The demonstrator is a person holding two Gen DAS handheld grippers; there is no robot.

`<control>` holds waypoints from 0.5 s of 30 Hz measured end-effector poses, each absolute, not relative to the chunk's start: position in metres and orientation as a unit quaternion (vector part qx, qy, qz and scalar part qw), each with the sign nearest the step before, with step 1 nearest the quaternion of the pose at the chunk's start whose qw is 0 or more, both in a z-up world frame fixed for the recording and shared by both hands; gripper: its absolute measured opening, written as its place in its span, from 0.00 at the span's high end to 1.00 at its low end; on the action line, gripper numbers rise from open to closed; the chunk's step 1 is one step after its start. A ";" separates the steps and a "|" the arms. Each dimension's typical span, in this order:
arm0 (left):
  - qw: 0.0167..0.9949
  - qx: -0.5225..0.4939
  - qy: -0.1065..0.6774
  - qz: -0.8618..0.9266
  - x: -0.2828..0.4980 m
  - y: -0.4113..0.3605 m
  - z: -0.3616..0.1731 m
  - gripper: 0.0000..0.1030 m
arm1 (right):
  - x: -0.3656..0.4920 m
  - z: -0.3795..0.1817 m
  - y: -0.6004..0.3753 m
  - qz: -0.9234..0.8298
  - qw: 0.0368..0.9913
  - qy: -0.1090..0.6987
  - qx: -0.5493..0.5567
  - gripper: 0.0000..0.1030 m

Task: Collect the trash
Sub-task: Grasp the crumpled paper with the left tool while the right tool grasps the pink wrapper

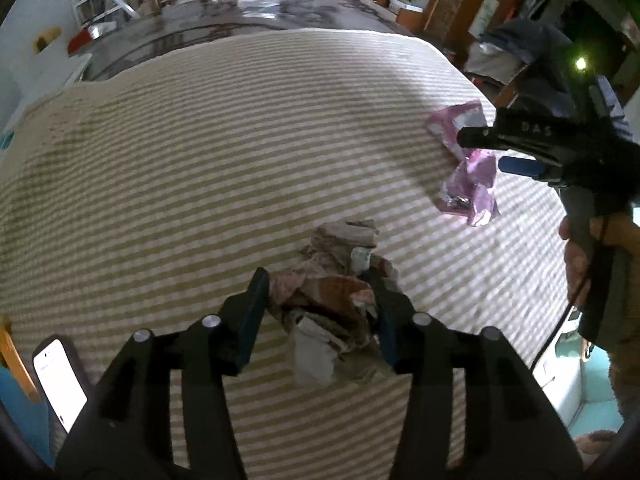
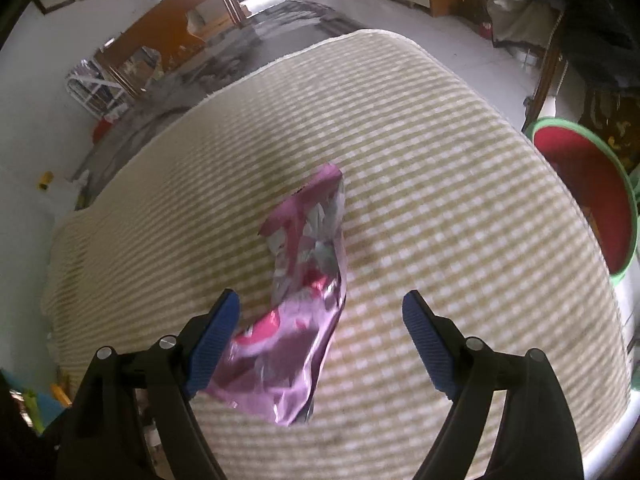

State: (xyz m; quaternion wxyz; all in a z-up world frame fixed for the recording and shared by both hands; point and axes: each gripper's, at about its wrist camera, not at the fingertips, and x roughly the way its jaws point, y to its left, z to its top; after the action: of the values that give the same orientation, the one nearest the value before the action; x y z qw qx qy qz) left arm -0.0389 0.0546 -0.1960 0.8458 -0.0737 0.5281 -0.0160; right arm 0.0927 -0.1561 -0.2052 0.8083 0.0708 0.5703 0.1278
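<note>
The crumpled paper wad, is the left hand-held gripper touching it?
Touching. The left wrist view shows both fingers of the left hand-held gripper pressed against the sides of the crumpled paper wad.

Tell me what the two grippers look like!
Each gripper is black plastic with silver pivot bolts and blue ridged pads. The left gripper and right gripper match. From the side, the right one has raised lettering, a glowing green light, a grey handle and a thin black cable. The hand is bare.
</note>
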 end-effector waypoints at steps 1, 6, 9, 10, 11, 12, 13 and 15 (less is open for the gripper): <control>0.846 -0.076 0.527 -0.016 -0.040 0.056 -0.196 0.47 | 0.094 -0.206 -0.155 0.128 0.809 0.570 0.068 0.22; 0.844 -0.084 0.529 -0.013 -0.039 0.059 -0.201 0.38 | 0.096 -0.210 -0.151 0.130 0.806 0.574 0.058 0.23; 0.840 -0.087 0.535 -0.011 -0.037 0.060 -0.205 0.36 | 0.096 -0.213 -0.146 0.136 0.803 0.579 0.050 0.43; 0.837 -0.088 0.539 -0.012 -0.036 0.060 -0.207 0.37 | 0.096 -0.213 -0.144 0.135 0.805 0.577 0.037 0.49; 0.836 -0.088 0.542 -0.012 -0.036 0.059 -0.208 0.37 | 0.095 -0.212 -0.142 0.139 0.806 0.575 0.031 0.61; 0.832 -0.090 0.547 -0.014 -0.034 0.058 -0.211 0.41 | 0.094 -0.211 -0.141 0.144 0.805 0.575 0.030 0.62; 0.830 -0.093 0.549 -0.017 -0.033 0.057 -0.212 0.53 | 0.093 -0.210 -0.142 0.147 0.804 0.575 0.033 0.62; 0.832 -0.094 0.547 -0.018 -0.031 0.055 -0.208 0.55 | 0.088 -0.202 -0.143 0.157 0.808 0.566 0.041 0.63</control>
State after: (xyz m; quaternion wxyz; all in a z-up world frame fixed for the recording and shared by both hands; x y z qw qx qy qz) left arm -0.0312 0.0549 -0.2083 0.8319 -0.0941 0.5466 -0.0178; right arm 0.0882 -0.1429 -0.2025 0.8083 0.0406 0.5660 0.1570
